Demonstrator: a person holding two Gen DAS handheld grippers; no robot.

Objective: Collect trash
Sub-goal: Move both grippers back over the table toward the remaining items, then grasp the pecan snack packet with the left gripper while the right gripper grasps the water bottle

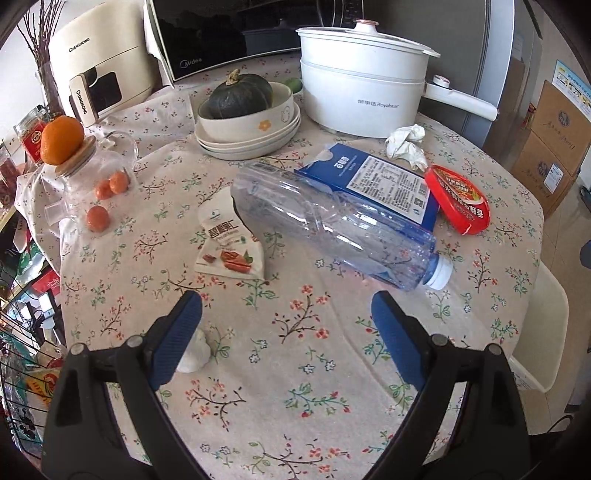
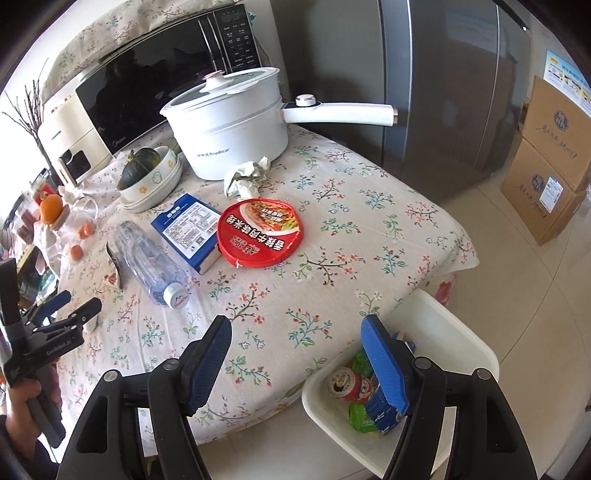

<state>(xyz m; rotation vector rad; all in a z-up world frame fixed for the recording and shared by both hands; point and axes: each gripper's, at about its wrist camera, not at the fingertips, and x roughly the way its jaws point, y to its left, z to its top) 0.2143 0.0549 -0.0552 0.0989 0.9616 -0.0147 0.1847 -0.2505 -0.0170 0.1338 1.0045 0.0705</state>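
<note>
On the floral tablecloth lie an empty clear bottle (image 1: 332, 229) (image 2: 147, 258), a blue carton (image 1: 376, 177) (image 2: 188, 225), a red noodle lid (image 1: 458, 199) (image 2: 258, 232), a crumpled tissue (image 1: 406, 144) (image 2: 245, 177) and a snack wrapper (image 1: 229, 240) (image 2: 114, 269). My left gripper (image 1: 286, 301) (image 2: 79, 302) hovers open just short of the bottle, with a small white paper wad (image 1: 194, 354) beside its left finger. Over the table's near edge my right gripper (image 2: 295, 325) stands open with nothing in it. A white bin (image 2: 461, 350) under its right finger holds a red can (image 2: 347, 384) and wrappers.
At the back of the table stand a white electric pot (image 2: 229, 136), a bowl with a green pumpkin (image 1: 240, 99), a microwave (image 1: 229, 33) and a glass jar topped by an orange (image 1: 62, 140). A fridge (image 2: 443, 92) and cardboard boxes (image 2: 550, 166) stand on the right.
</note>
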